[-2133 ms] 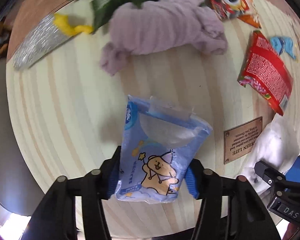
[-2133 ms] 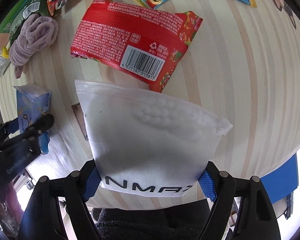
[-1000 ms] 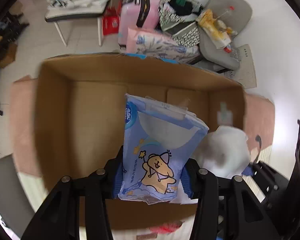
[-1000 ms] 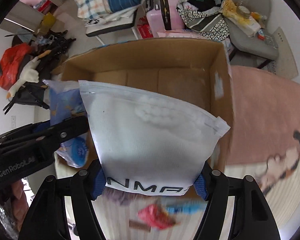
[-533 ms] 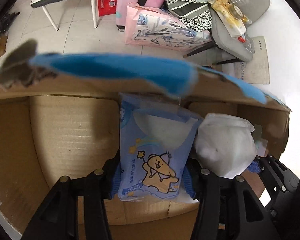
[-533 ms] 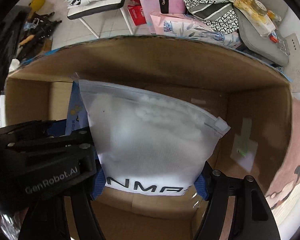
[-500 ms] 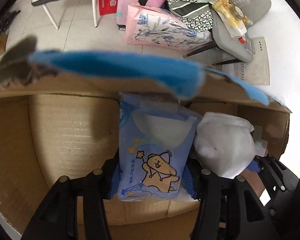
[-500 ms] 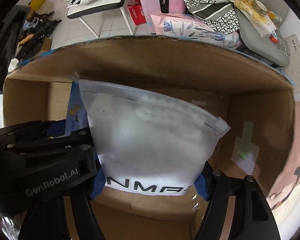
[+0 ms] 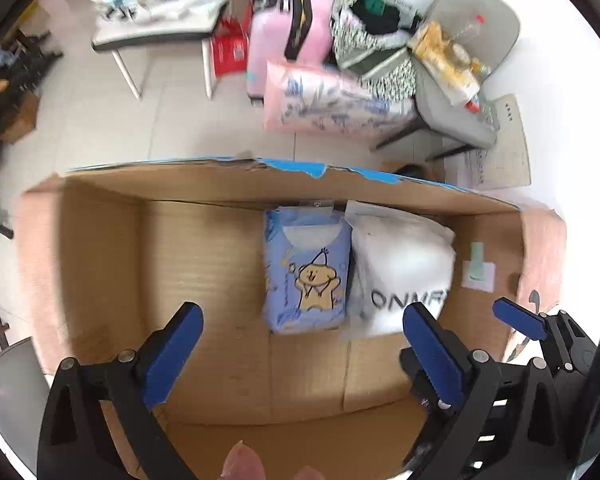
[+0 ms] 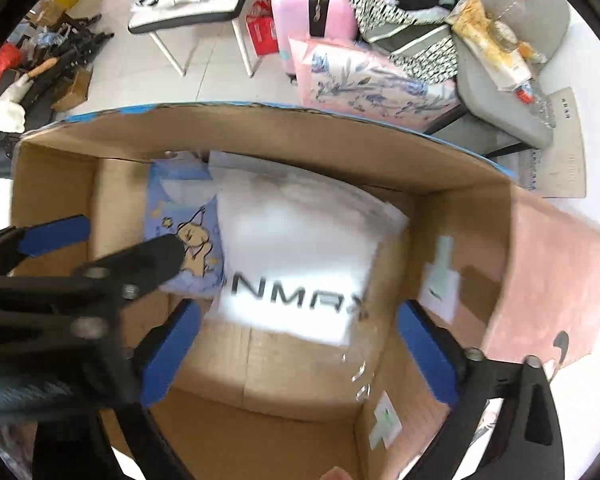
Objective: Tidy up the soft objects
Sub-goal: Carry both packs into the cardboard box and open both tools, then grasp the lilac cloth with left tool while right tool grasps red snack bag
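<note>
While both grippers hang over the cardboard box (image 9: 100, 264), angled down into it, the left gripper (image 9: 300, 344) has its fingers spread wide and holds nothing. Inside, against the far wall, the blue pack (image 9: 306, 272) lies flat, touching the white bag (image 9: 400, 272) on its right. Over that bag, the right gripper (image 10: 296, 352) is likewise wide open and empty.

One cardboard box (image 9: 100, 264); one blue tissue pack (image 9: 306, 272); one white pouch (image 9: 402, 264).
</note>
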Available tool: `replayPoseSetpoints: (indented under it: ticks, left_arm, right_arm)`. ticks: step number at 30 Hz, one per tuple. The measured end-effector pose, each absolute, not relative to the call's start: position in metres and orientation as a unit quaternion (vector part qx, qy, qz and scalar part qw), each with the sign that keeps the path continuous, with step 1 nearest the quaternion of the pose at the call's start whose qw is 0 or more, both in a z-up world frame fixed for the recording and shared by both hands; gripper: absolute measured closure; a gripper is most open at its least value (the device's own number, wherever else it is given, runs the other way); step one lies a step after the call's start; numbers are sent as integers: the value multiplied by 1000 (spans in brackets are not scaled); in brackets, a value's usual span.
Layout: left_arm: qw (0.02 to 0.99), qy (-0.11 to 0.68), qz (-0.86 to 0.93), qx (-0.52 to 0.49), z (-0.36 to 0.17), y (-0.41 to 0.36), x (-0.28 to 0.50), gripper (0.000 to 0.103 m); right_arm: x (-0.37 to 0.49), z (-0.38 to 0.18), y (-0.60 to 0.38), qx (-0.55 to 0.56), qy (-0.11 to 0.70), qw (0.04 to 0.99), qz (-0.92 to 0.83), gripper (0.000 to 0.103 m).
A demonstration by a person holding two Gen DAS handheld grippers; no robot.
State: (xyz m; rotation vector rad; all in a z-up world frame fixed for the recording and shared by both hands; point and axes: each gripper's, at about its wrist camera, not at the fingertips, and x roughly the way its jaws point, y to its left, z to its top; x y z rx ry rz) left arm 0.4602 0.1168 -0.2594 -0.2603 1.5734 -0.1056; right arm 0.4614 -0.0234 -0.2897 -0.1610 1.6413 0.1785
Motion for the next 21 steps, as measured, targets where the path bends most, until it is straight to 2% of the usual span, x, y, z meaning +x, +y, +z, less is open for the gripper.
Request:
replayPoseSetpoints:
  ticks: [7,16,19,21]
  left_arm:
    - [759,649,-7,-53,-211,116,405,1]
    - [792,609,20,-45,-165,117,325,1]
    - [790,610,45,-49,-168,126,278,1]
    - [766,635,51,-87,-190,137,247,1]
  right_arm:
    - [415,-239,-33,-59,666,741,58,0]
    - [327,-186,-27,-47,629,770,95,0]
    - [278,-181,-37,-48,615,780,104,0]
    - [246,-193,-46,-53,625,772,104,0]
